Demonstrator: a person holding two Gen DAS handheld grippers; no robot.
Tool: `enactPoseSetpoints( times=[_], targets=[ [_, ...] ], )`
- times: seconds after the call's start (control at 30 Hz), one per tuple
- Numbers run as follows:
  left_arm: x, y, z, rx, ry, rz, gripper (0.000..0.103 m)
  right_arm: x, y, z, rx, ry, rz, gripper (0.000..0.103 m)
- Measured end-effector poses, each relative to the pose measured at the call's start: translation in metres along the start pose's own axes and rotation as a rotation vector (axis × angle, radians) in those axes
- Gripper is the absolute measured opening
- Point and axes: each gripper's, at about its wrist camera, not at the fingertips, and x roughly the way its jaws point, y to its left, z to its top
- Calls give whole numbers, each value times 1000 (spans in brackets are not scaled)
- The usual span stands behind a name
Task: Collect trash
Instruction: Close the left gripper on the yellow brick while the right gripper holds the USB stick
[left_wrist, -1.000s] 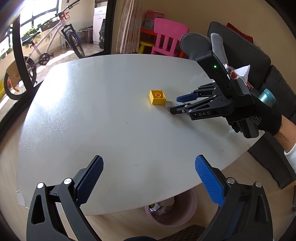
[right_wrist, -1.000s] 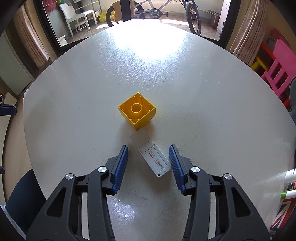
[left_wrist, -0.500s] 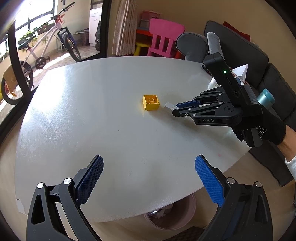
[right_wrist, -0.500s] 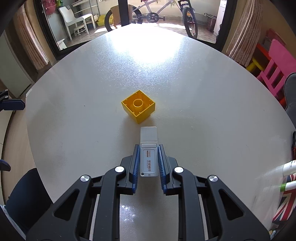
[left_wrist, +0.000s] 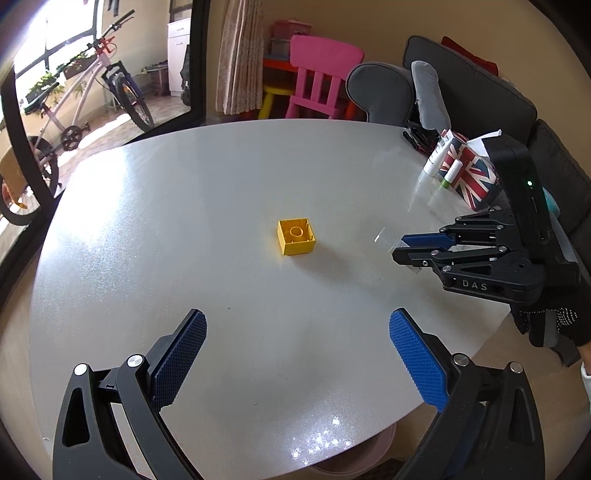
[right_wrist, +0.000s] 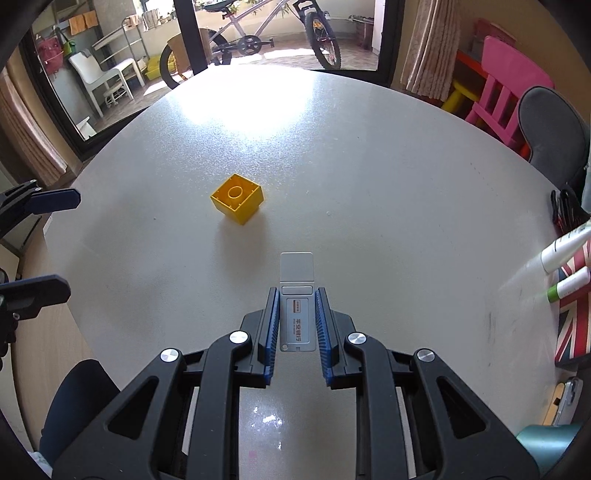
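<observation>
From my left wrist camera, my left gripper (left_wrist: 295, 354) hangs over the near edge of the round grey table (left_wrist: 184, 229), jaws spread wide with nothing between them. Far ahead sits a yellow toy block (left_wrist: 296, 236), hollow side up. To the right, my right gripper (left_wrist: 400, 248), marked "DAS" on its side, pinches a small grey tag (left_wrist: 388, 240) above the tabletop. Behind it stands a Union Jack box (left_wrist: 467, 177) with white tubes leaning against it, and a pink chair (left_wrist: 319, 77) beyond the table. A pink bin (left_wrist: 354, 461) peeks out below the near edge.

From my right wrist camera, the right gripper (right_wrist: 295, 325) is clamped on the tag (right_wrist: 297, 295), whose label carries a red strip and Chinese characters I cannot read surely. The block (right_wrist: 238, 198) lies farther left, apart from the tag. A bicycle (right_wrist: 258, 33) stands past the glass door.
</observation>
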Motion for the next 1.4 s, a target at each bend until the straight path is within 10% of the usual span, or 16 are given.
enactPoseSetpoints(
  times=[0.9, 1.1, 1.17, 1.4],
  targets=[
    [92, -5, 62, -26, 131, 47, 94, -23, -30, -29, 94, -5, -12, 19],
    [110, -4, 59, -36, 166, 65, 59, -24, -34, -31, 103, -8, -13, 19],
    [113, -2, 58, -47, 173, 66, 34, -25, -34, -31, 104, -10, -15, 19],
    [105, -2, 54, -33, 156, 62, 33, -25, -36, -32, 106, -23, -17, 19]
  ],
)
